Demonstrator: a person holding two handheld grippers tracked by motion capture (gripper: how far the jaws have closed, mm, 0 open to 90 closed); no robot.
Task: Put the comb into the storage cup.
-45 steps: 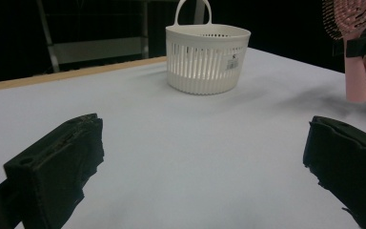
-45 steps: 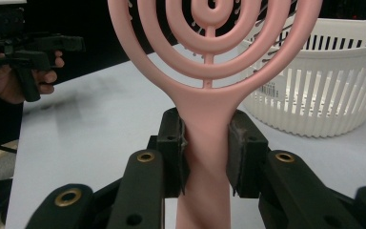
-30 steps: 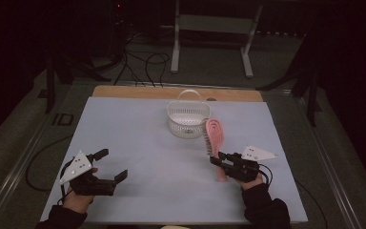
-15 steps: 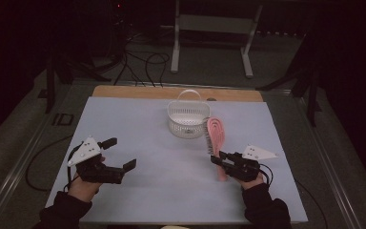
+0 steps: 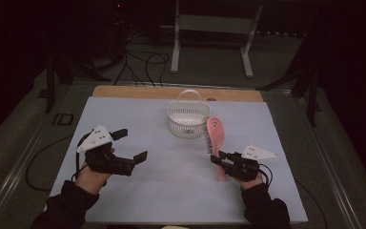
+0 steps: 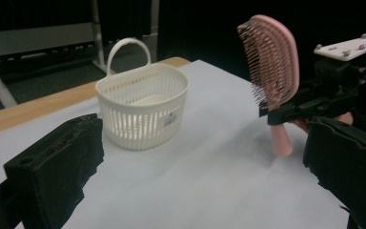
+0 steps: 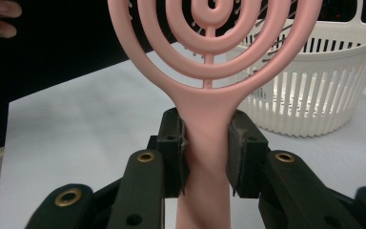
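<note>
While the high view blurs the grip, the right gripper view shows the right tongs (image 7: 205, 152) pinching the pink hairbrush (image 7: 209, 71) handle. Left tongs (image 5: 129, 145) spread, holding nothing. The left gripper view shows the white basket (image 6: 143, 105) on the bench (image 6: 209, 181), inside looks empty.
</note>
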